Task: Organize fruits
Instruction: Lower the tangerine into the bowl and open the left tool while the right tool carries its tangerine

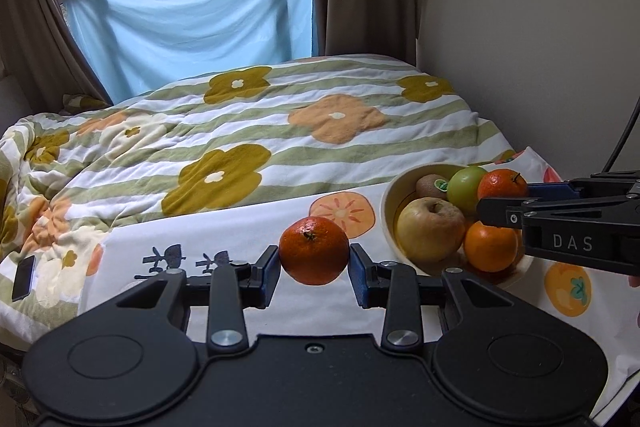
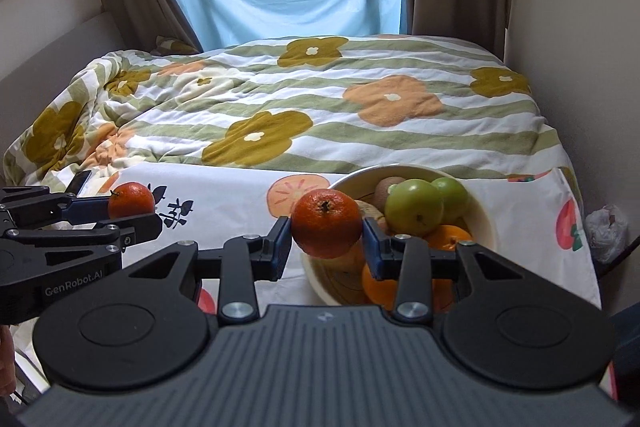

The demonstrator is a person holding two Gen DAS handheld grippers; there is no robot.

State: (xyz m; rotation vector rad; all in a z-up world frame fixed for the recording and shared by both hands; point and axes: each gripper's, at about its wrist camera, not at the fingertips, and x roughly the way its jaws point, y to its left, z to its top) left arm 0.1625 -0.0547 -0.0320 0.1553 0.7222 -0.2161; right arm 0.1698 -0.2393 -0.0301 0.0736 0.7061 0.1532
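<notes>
Each gripper is clamped on a tangerine: left gripper (image 1: 314,267) holds one (image 1: 314,250) over the cloth left of the bowl (image 1: 387,211), right gripper (image 2: 326,247) holds another (image 2: 327,223) above the bowl's near-left rim. Round skin could squirt out, or a drop could knock the piled fruit loose.

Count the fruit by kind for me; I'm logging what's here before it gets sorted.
Held mandarins: 2
Loose oranges: 2
Green apples: 2
Yellow apple: 1
Kiwi: 1
Total: 8
</notes>
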